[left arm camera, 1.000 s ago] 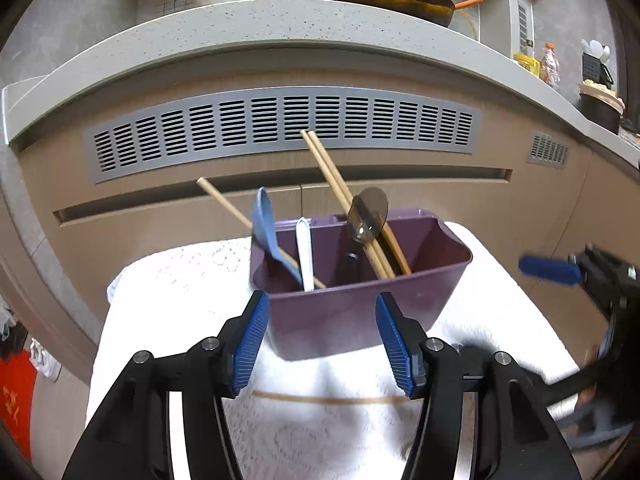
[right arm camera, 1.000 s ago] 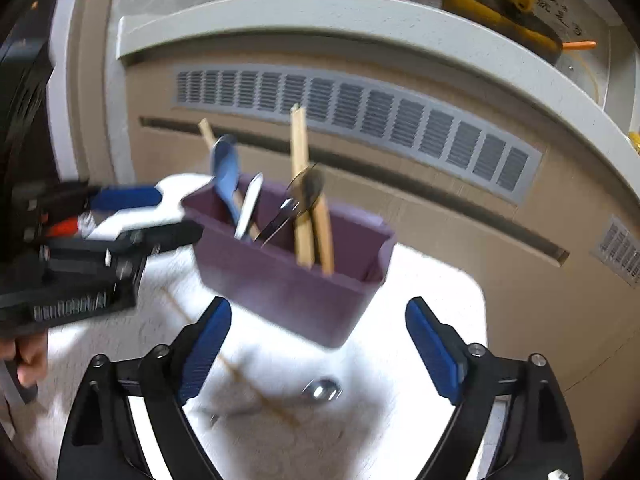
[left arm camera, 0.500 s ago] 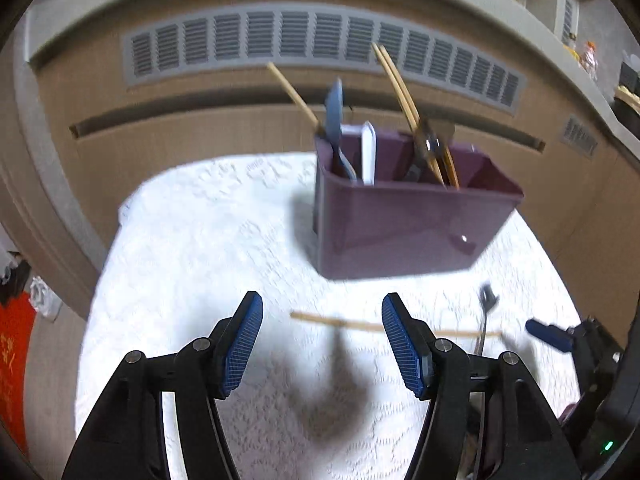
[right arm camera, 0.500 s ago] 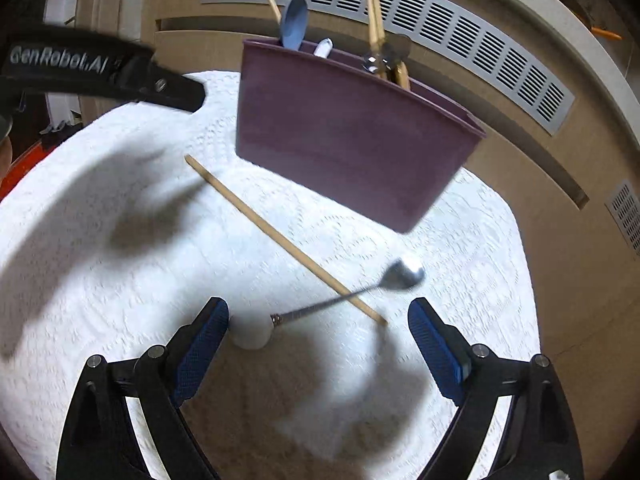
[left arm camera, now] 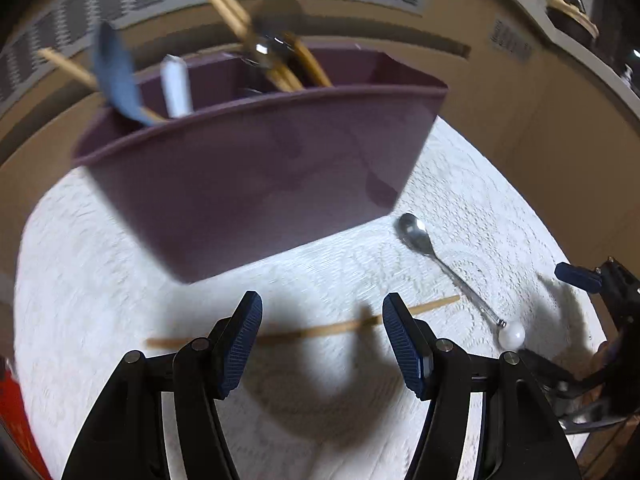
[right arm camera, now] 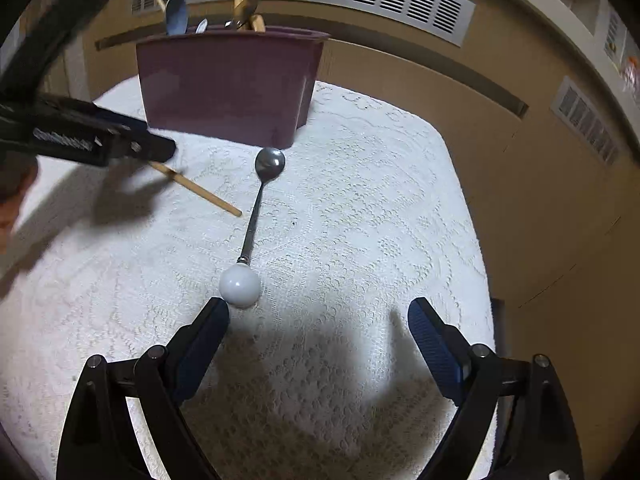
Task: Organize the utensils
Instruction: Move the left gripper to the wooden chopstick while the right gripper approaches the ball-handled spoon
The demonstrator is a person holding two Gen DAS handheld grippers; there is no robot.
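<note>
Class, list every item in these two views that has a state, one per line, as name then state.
purple holder: upright on the cloth, holding utensils.
loose chopstick: lying flat on the cloth, outside the holder.
metal spoon: lying flat, bowl toward the holder, white ball end nearest the right gripper.
left gripper: open, above the chopstick, holding nothing.
right gripper: open wide, empty.
lace cloth: spread flat.

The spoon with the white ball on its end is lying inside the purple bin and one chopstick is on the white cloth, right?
Not quite. The spoon with the white ball lies on the white cloth in front of the purple bin, not inside it. The right wrist view shows this clearly. One chopstick does lie on the cloth, beside the spoon.
</note>
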